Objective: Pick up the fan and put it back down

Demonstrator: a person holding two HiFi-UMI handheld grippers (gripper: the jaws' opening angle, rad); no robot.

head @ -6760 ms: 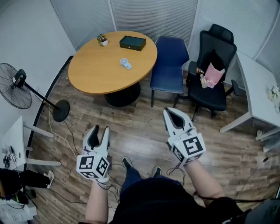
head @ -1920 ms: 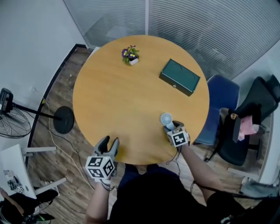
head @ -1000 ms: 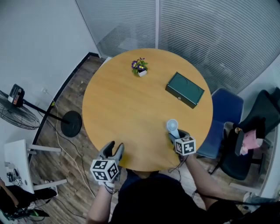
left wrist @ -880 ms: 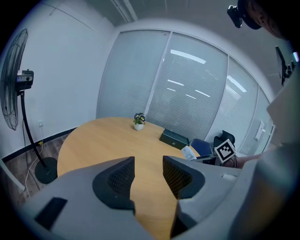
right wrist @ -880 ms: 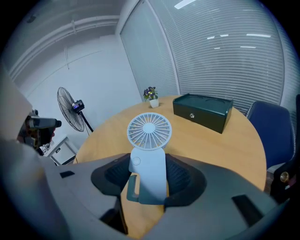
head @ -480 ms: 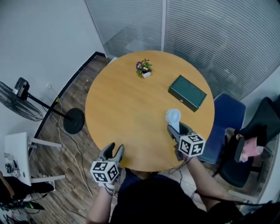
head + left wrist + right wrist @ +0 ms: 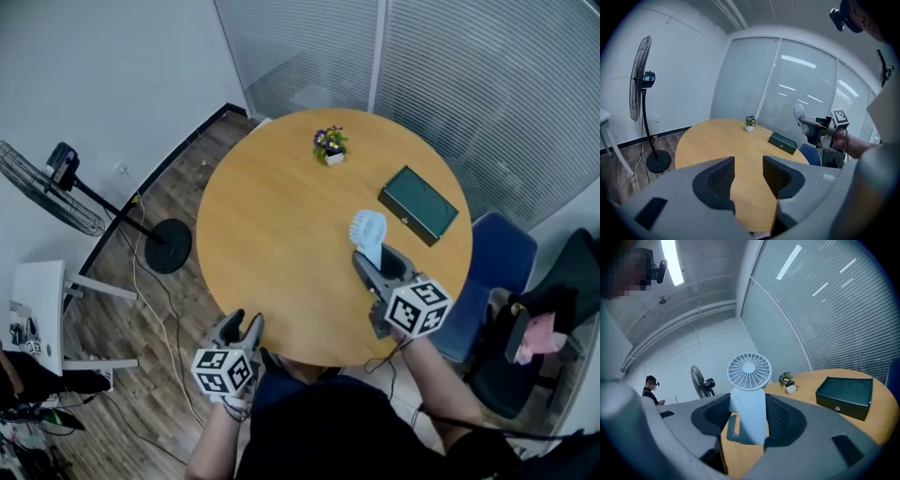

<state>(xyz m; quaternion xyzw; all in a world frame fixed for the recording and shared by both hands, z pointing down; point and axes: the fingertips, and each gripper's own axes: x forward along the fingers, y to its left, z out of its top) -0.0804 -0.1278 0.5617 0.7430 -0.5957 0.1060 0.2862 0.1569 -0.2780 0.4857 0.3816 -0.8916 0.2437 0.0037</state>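
Observation:
A small pale-blue hand-held fan [image 7: 368, 228] is held upright above the round wooden table [image 7: 272, 216], clear of its top. My right gripper [image 7: 375, 258] is shut on the fan's handle, and the round grille stands above the jaws. In the right gripper view the fan [image 7: 749, 380] fills the gap between both pads of my right gripper [image 7: 749, 417]. My left gripper [image 7: 240, 323] hovers at the table's near edge, open and holding nothing. In the left gripper view its jaws [image 7: 748, 171] stand apart over the table [image 7: 717, 140], and the lifted fan [image 7: 798, 111] shows at the right.
A dark green box [image 7: 418, 217] lies on the table's right side and a small flower pot [image 7: 328, 145] at its far edge. A standing floor fan [image 7: 56, 183] is at the left by the wall. A blue chair [image 7: 502, 262] and a black chair [image 7: 553, 309] stand at the right.
My right gripper has risen with the fan, lifting it off the table top. The left gripper has shifted only slightly near the table's edge.

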